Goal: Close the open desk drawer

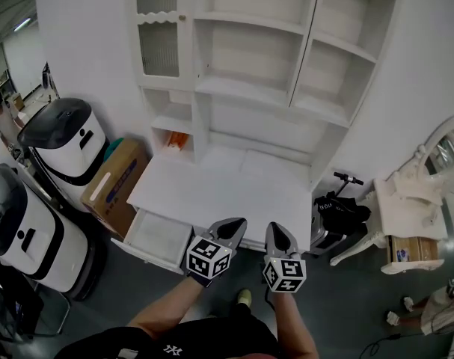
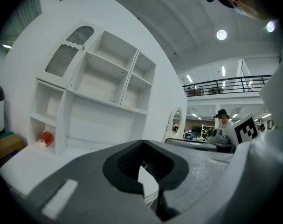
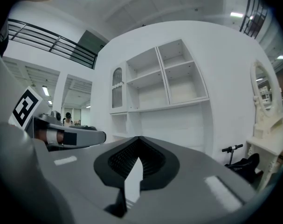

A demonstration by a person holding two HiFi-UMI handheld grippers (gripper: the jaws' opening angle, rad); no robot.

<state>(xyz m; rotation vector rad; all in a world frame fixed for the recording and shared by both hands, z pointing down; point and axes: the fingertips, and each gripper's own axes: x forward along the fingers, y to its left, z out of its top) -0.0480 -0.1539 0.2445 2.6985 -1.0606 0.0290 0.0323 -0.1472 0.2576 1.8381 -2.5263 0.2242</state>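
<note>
White drawer standing open at the near left of the white table, left tongs and right tongs side by side at the table's near edge, just right of the drawer, both pressed together, empty

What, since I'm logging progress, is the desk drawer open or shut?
Open: the drawer juts out from the desk front, its inside showing.
</note>
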